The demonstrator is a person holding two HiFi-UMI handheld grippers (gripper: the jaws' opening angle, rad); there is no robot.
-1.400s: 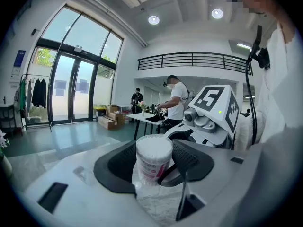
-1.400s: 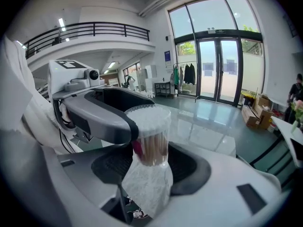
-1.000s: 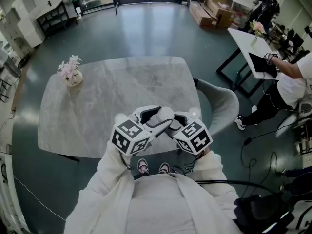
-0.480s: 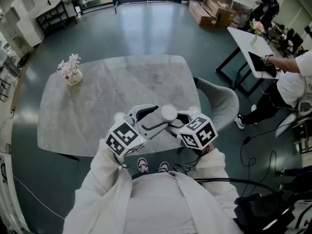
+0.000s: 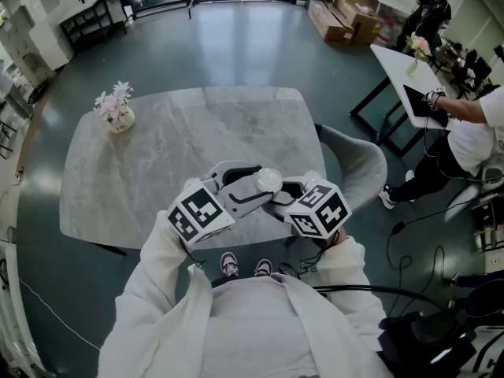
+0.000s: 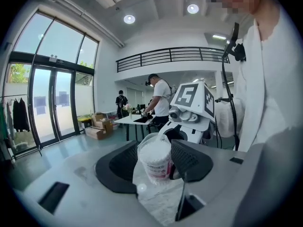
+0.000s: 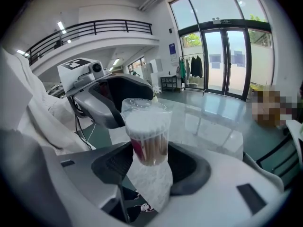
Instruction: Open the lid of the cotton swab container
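The cotton swab container (image 5: 266,181) is a small clear tub with white swab tips under a clear lid (image 7: 144,106) and a pink label (image 6: 156,167). It hangs in the air over the near edge of the marble table (image 5: 181,152), held between both grippers. My right gripper (image 7: 147,161) is shut on the tub's lower body. My left gripper (image 6: 155,161) comes from the opposite side and is shut on the upper part, up by the lid. In the head view the left gripper (image 5: 236,189) and the right gripper (image 5: 287,197) meet at the tub. The lid sits on the tub.
A vase of pink flowers (image 5: 116,113) stands at the table's far left. A grey chair (image 5: 358,160) sits at the table's right side. Another person (image 5: 472,128) stands by a white table (image 5: 405,73) at the far right. Cardboard boxes (image 5: 339,18) lie on the floor beyond.
Both grippers stay joined on the tub. The left gripper's marker cube has shifted and turned slightly, and the tub has moved a little left again after drifting right.
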